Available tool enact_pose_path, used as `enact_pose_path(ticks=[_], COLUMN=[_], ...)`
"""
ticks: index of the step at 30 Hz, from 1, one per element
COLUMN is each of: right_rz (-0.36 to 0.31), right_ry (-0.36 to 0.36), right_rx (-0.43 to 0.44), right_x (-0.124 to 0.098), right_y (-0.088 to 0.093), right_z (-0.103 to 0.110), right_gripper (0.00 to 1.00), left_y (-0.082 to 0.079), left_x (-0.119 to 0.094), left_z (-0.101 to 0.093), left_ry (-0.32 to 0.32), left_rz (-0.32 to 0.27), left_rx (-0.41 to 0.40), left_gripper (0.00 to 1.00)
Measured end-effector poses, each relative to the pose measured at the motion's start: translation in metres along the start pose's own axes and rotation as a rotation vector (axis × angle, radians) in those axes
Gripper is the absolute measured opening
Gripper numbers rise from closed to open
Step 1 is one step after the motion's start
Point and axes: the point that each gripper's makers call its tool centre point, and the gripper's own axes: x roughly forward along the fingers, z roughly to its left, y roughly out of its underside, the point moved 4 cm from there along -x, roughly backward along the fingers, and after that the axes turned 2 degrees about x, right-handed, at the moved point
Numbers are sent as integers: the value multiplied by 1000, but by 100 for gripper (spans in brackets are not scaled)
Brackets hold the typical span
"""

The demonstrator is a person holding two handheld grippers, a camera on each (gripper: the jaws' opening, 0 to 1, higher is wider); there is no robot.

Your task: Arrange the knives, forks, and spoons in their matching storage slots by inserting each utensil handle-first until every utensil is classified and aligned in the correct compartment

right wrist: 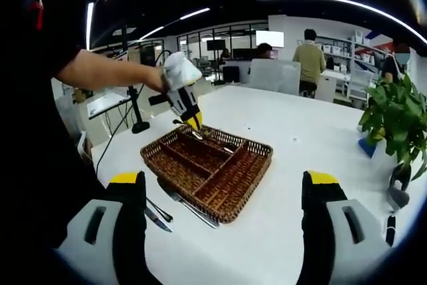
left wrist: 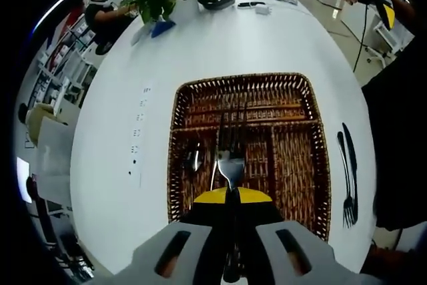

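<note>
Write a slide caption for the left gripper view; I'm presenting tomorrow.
Left gripper lowers a fork over the wicker tray, two utensils waiting beside it.

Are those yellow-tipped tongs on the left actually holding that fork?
Touching. In the left gripper view, the left gripper has its jaws shut on the fork above the basket.

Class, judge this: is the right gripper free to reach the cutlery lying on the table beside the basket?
Probably yes. The right gripper is open and empty, and the cutlery lies uncovered on the table beside the basket.
</note>
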Motion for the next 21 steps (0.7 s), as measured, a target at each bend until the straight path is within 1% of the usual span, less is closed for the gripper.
enact_pose_path(ticks=[12, 14, 17, 21], right_rz=[12, 12, 12, 13], right_ry=[3, 4, 7, 10], right_rx=[3, 2, 1, 4], right_x=[-2, -3, -3, -4], right_y=[2, 2, 1, 1], right_z=[2, 2, 1, 1], right_gripper=[100, 100, 100, 100], left_y=[12, 13, 13, 18], left_x=[23, 27, 31, 41], left_z=[-4, -5, -5, -6], left_ry=[7, 8, 11, 14], left_rz=[20, 26, 26, 47], left_rx=[-12, 5, -13, -25], left_gripper=[0, 0, 0, 0])
